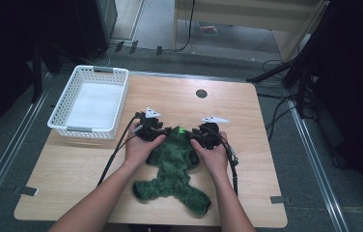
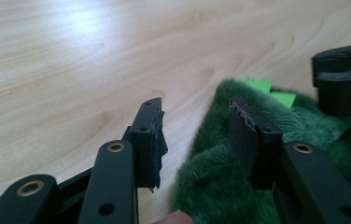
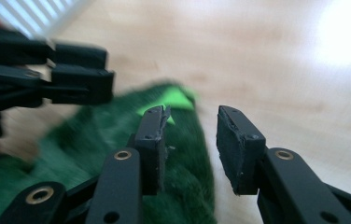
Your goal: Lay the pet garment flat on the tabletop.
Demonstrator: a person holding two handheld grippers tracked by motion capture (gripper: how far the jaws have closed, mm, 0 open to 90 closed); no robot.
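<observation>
A fuzzy dark green garment [image 1: 172,169] lies on the wooden table [image 1: 266,159], with a bright green tag [image 1: 182,129] at its far edge. My left gripper [image 1: 161,131] sits at the garment's far left corner, my right gripper [image 1: 195,132] at the far right corner. In the left gripper view my left gripper [image 2: 196,135] is open, straddling the garment's [image 2: 220,186] edge, and the right gripper's jaws [image 2: 344,79] show at the right. In the right gripper view my right gripper [image 3: 190,140] is open over the garment's [image 3: 94,154] edge, near the tag [image 3: 171,100].
A white plastic basket [image 1: 90,100] stands at the table's far left corner. A round dark grommet [image 1: 201,93] sits near the far edge. Black cables [image 1: 117,150] trail from both grippers toward the person. Bare wood lies to the right and front left.
</observation>
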